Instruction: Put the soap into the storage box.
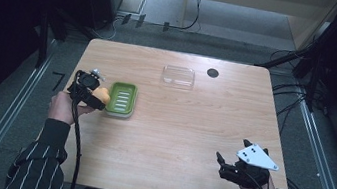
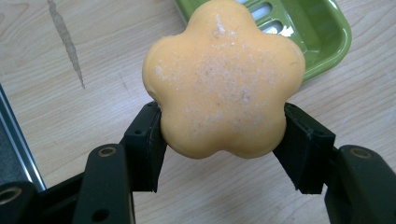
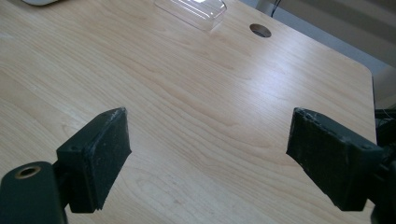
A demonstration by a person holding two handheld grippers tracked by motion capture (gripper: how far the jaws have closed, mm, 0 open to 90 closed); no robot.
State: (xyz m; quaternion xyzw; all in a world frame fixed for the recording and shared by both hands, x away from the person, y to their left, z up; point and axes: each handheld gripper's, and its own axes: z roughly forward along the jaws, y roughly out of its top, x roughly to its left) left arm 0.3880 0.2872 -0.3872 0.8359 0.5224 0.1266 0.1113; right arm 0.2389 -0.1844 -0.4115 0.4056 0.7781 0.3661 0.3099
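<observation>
Soap (image 2: 223,88), orange and flower-shaped, clamped in the left gripper (image 2: 224,140) just beside the green dish (image 1: 121,99).
The left gripper view reveals its speckled face; the high view shows the right gripper (image 1: 226,165), jaws wide, empty, near the desk (image 1: 174,141) corner.

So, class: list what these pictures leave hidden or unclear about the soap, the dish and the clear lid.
- Soap: underside hidden, left gripper view; it faces away.
- Dish: far end cut off by top edge, left gripper view; soap covers part.
- Lid: cut off by top edge, right gripper view.
- Soap: shape too small, high view.
</observation>
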